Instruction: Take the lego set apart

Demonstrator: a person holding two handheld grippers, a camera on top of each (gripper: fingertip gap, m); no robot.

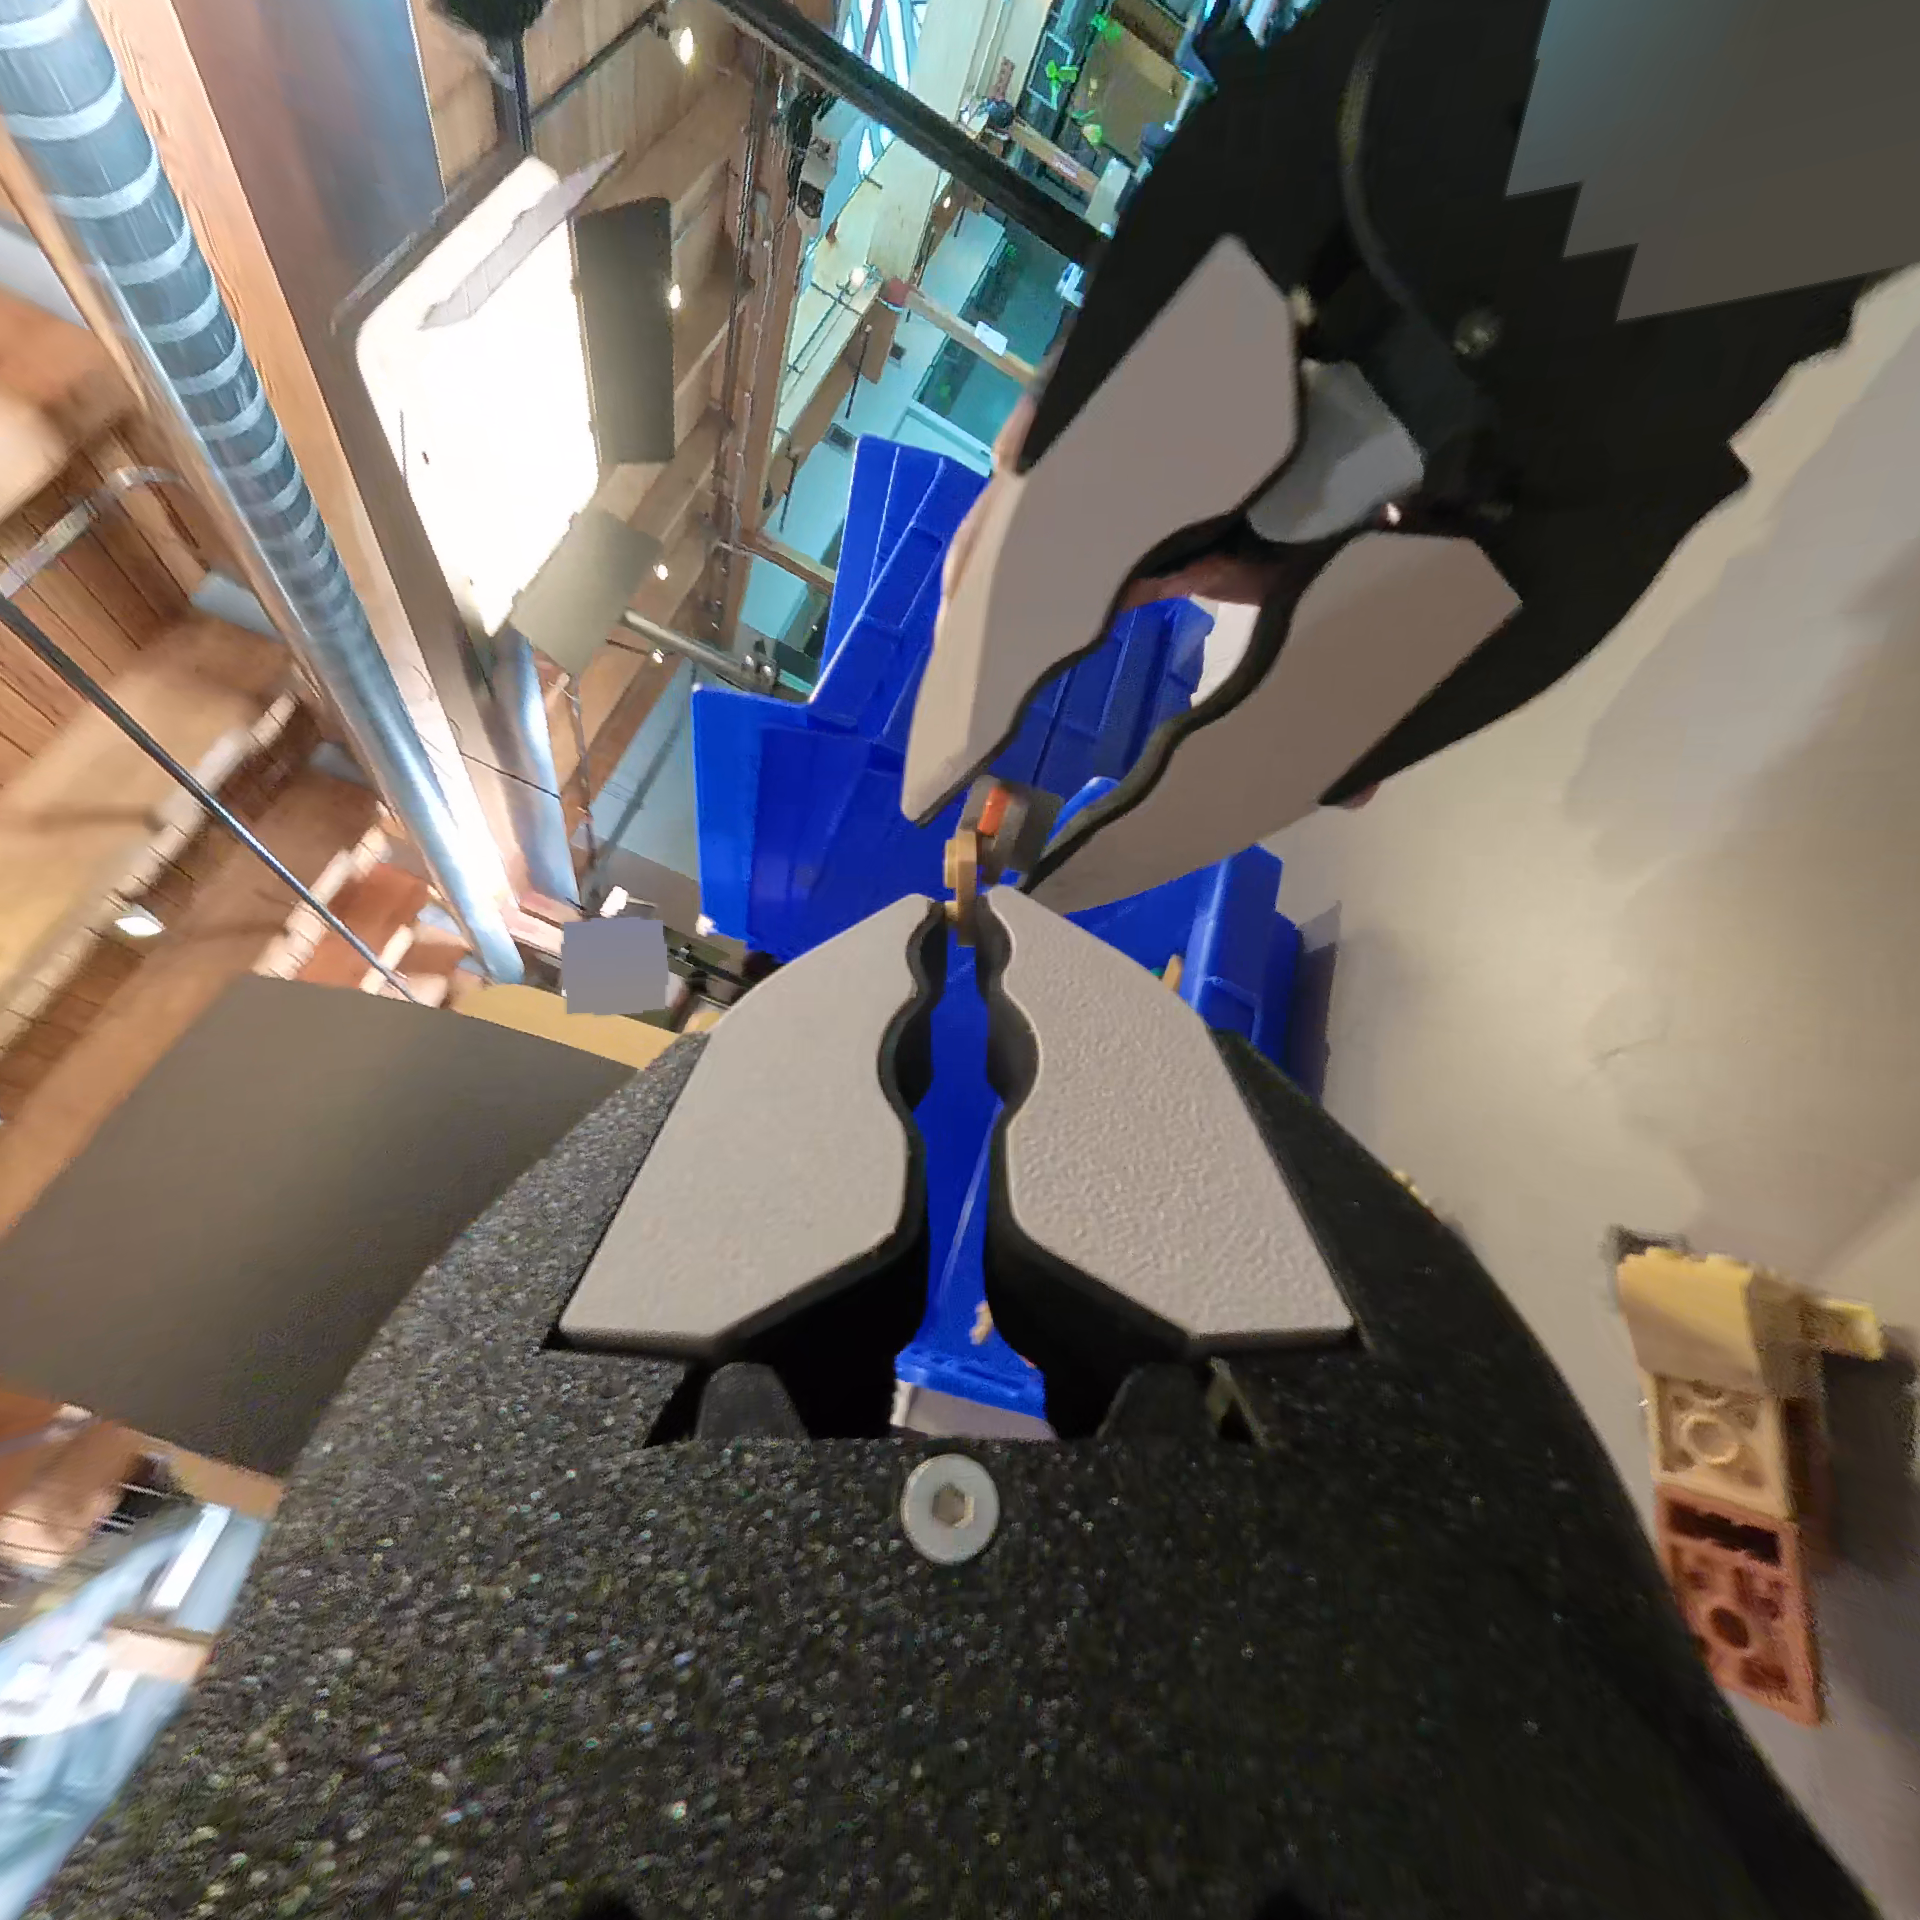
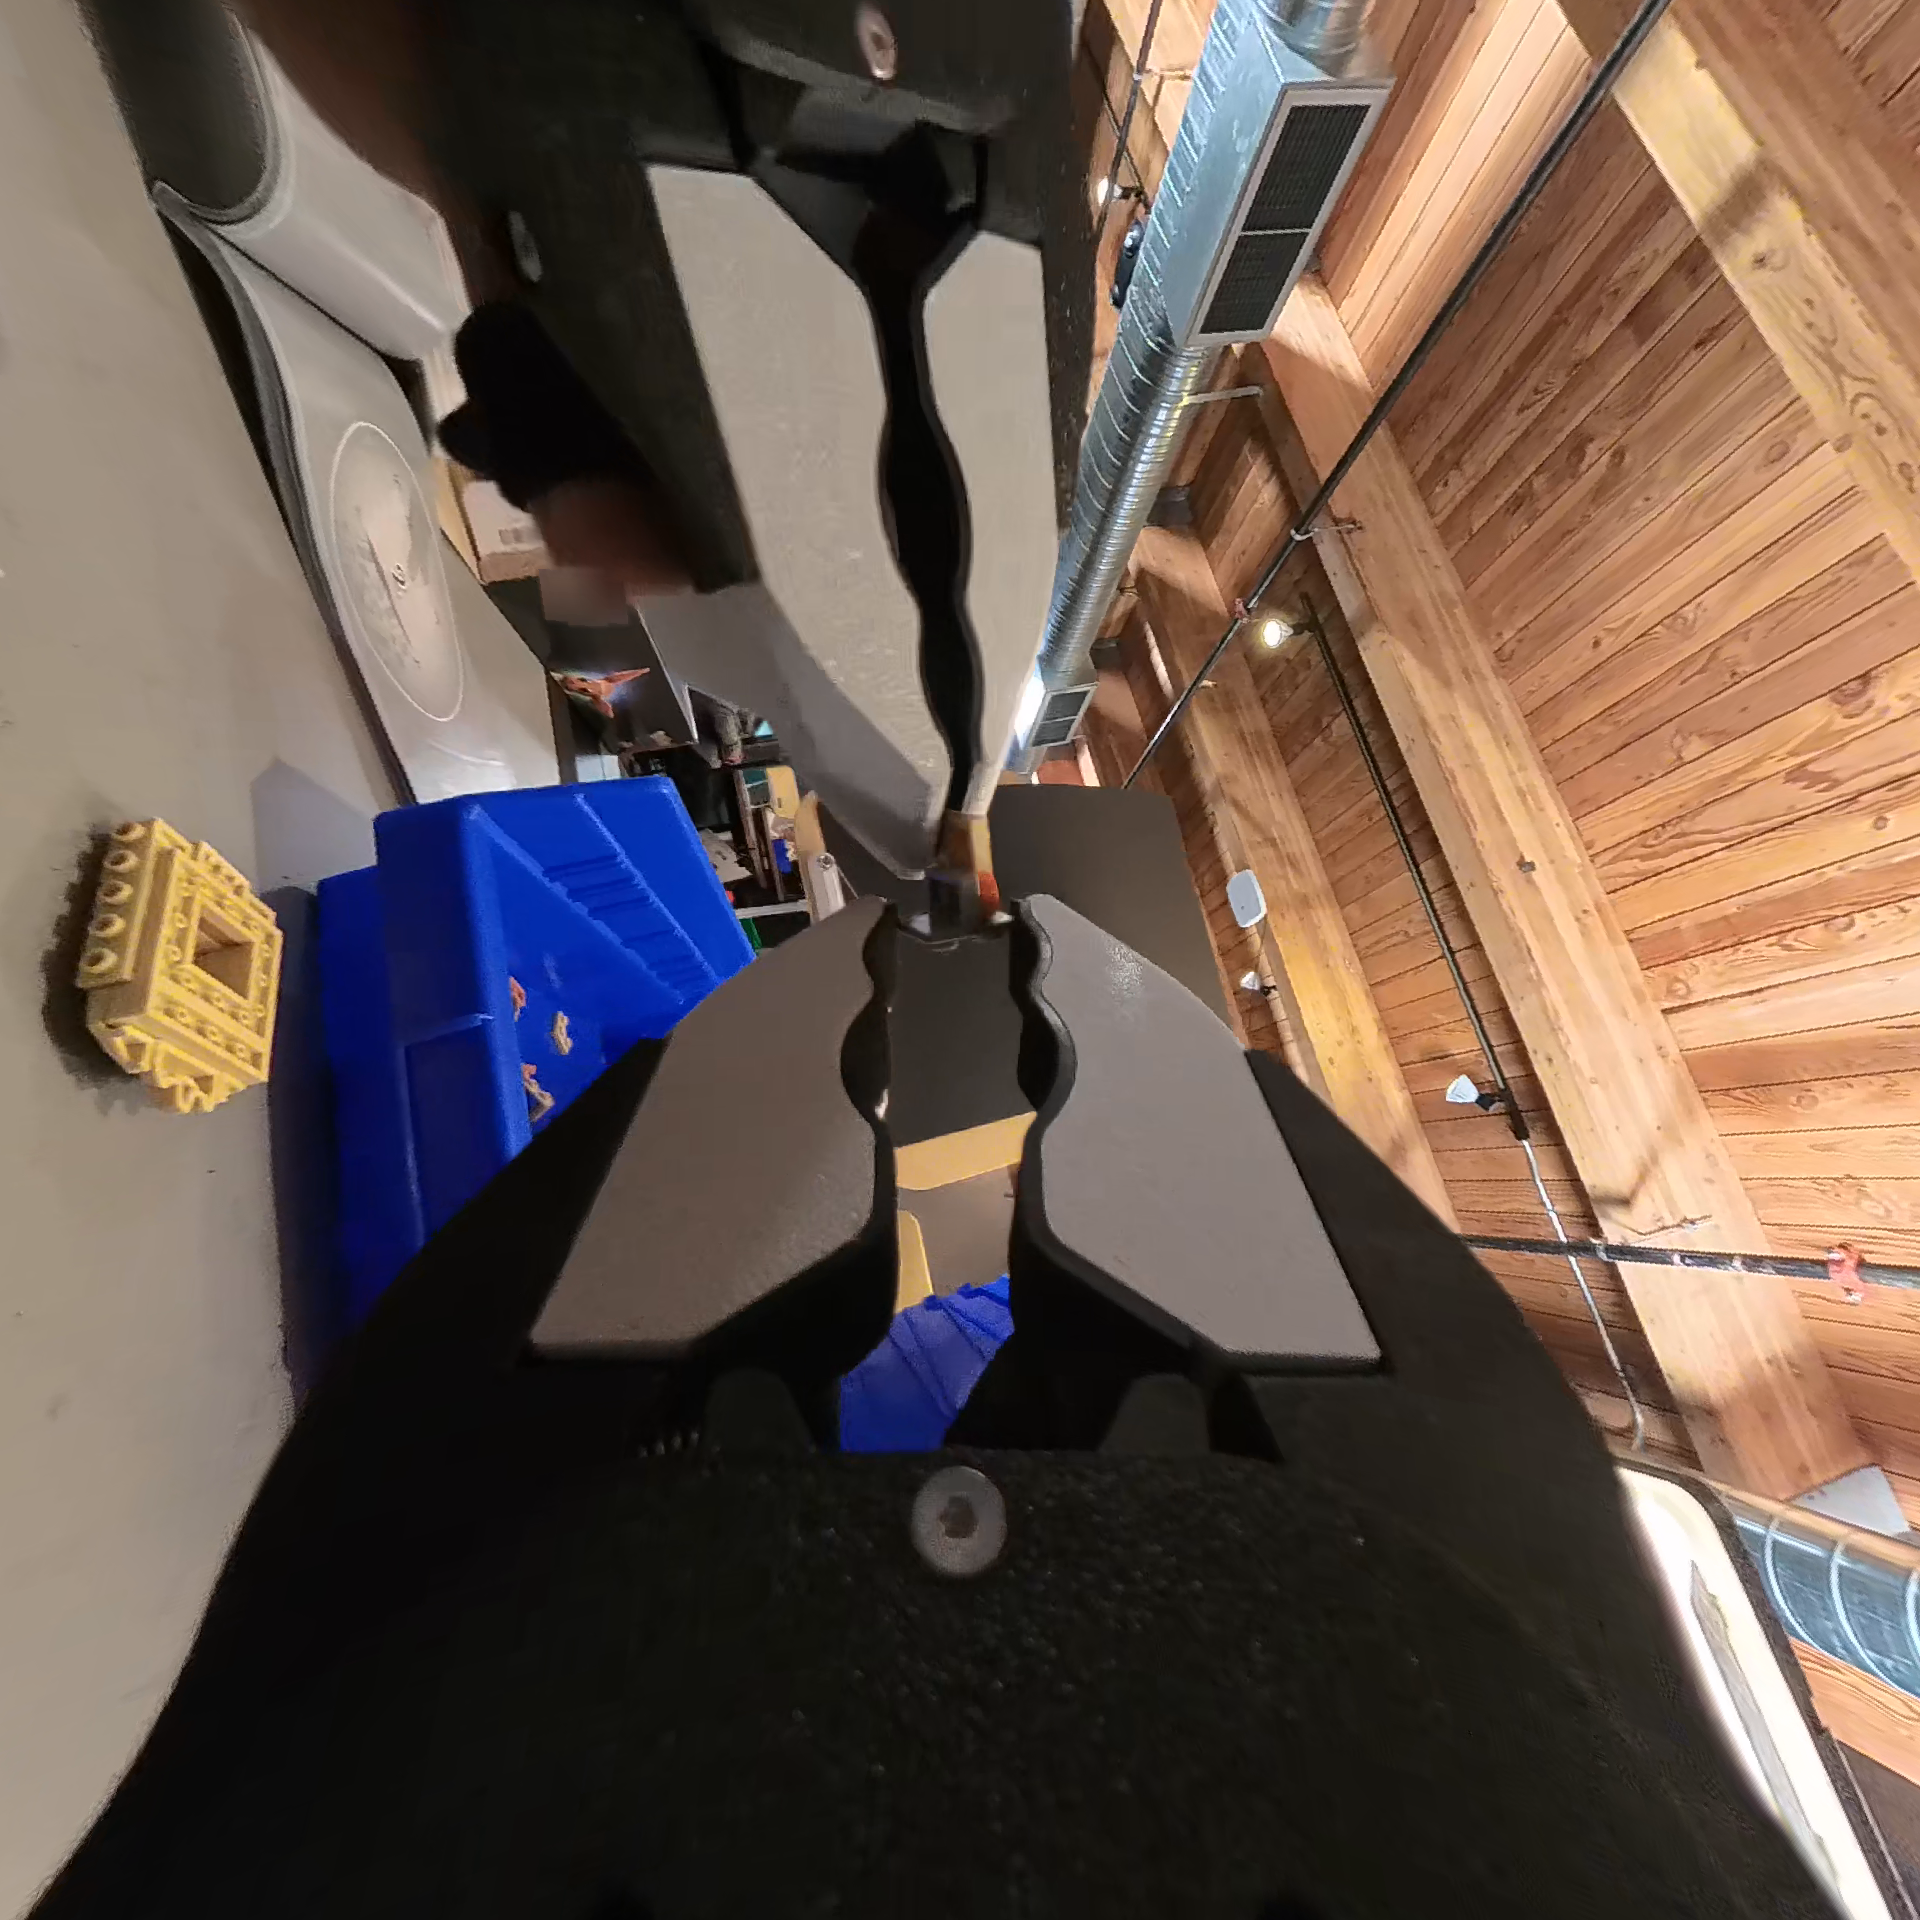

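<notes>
My left gripper [image 1: 966, 909] is shut on a small tan brick piece [image 1: 964, 873], pinched at the very fingertips. My right gripper [image 1: 997, 831] comes in from the upper right, tip to tip with the left. It is shut on a small dark grey piece with an orange part [image 1: 1023, 826], which meets the tan piece. In the right wrist view my right gripper [image 2: 951, 916] grips the grey piece [image 2: 951, 899] between its fingertips. The left gripper [image 2: 956, 821] reaches down from above with the tan piece [image 2: 961, 847]. Both are held in the air above blue bins.
Stacked blue bins [image 1: 831, 790] stand behind the grippers; one [image 2: 520, 935] holds several small orange and tan pieces. A yellow brick frame [image 2: 177, 966] and a tan and reddish brick assembly [image 1: 1725, 1455] lie on the pale table [image 1: 1558, 935]. The tips of both grippers are at nearly the same place.
</notes>
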